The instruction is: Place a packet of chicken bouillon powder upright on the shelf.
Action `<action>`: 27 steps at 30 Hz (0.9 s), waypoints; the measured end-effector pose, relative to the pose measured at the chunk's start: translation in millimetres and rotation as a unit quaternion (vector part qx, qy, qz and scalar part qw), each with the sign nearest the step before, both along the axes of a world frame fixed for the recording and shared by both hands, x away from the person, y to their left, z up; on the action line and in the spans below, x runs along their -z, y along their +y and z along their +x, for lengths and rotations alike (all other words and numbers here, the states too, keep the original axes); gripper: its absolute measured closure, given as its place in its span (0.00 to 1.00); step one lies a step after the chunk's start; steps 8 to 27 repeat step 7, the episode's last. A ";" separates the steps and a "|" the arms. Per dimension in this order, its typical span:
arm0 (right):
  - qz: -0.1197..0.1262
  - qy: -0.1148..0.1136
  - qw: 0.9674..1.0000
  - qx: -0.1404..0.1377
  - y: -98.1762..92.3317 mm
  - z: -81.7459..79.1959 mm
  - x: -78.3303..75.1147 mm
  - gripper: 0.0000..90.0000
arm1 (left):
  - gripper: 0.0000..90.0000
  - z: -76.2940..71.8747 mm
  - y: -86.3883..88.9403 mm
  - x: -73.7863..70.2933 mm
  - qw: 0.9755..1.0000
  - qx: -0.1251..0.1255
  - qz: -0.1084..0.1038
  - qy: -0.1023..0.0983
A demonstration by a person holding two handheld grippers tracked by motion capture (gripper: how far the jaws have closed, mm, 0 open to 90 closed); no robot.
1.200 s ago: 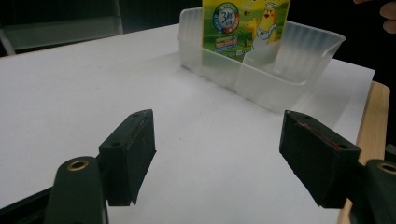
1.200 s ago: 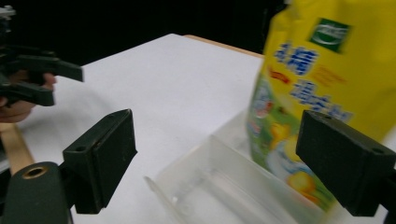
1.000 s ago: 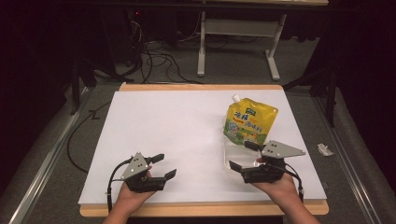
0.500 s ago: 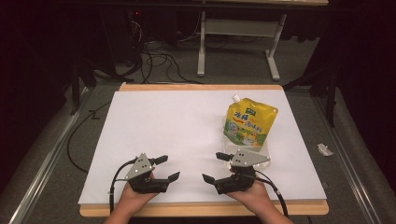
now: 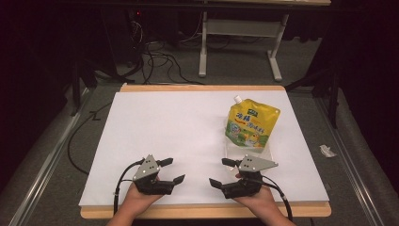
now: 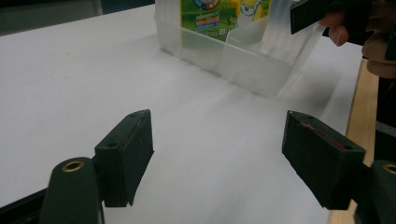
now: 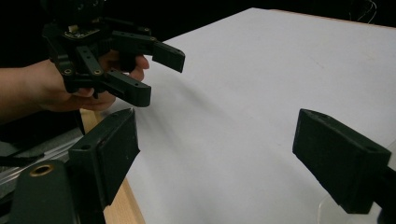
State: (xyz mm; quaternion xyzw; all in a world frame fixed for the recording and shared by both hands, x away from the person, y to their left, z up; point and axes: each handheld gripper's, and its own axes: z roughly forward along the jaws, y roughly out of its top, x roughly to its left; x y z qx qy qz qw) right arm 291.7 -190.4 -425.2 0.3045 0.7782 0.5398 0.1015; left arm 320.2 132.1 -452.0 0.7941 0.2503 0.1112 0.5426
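A yellow spouted pouch (image 5: 252, 126) with a white cap, green panel and cartoon print leans upright out of a clear plastic container (image 5: 249, 149), its spout tilted toward the far left. The pouch's lower edge sits inside the container, which the left gripper view shows as a low, transparent, open-topped box (image 6: 243, 58) with an inner divider. The container rests flat on the white surface (image 5: 164, 122), toward its right side.

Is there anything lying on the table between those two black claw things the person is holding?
No. In the high view, bare white table lies between the left gripper and the right gripper.
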 end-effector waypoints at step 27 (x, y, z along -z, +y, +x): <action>0.001 0.003 1.000 0.003 0.0 0.4 -0.2 0.16 | 0.29 -0.5 2.1 -0.7 1.000 0.000 -0.003 0.000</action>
